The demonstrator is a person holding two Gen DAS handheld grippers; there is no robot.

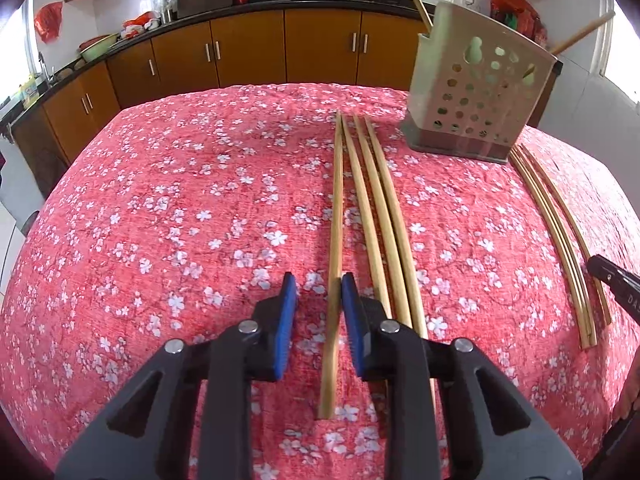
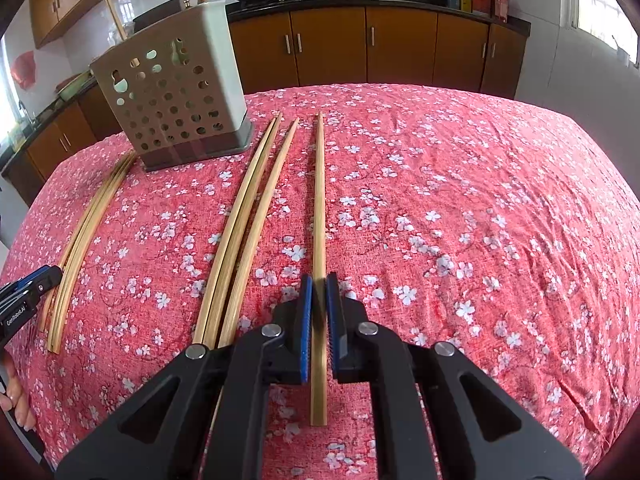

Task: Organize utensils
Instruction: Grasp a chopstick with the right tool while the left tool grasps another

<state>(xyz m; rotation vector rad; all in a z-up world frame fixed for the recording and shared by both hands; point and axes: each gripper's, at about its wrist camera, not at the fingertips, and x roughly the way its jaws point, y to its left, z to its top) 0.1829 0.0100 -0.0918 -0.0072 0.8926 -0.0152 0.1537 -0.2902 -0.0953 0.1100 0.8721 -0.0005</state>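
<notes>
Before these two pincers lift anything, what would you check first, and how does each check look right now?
1. Left gripper straddles one chopstick: ok, though only its right pad touches it.
2. Right gripper closed on a single chopstick: ok.
3. Neighbouring chopsticks outside the left grasp: ok, but close.
4. Holder upright on the tablecloth: ok.
5. Room inside the holder: cannot tell.
6. Chopstick lifted off the cloth: cannot tell.

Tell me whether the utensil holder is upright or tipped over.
Upright. The perforated utensil holder stands on its dark base on the floral tablecloth, open top upward, with sticks poking out above its rim.
</notes>
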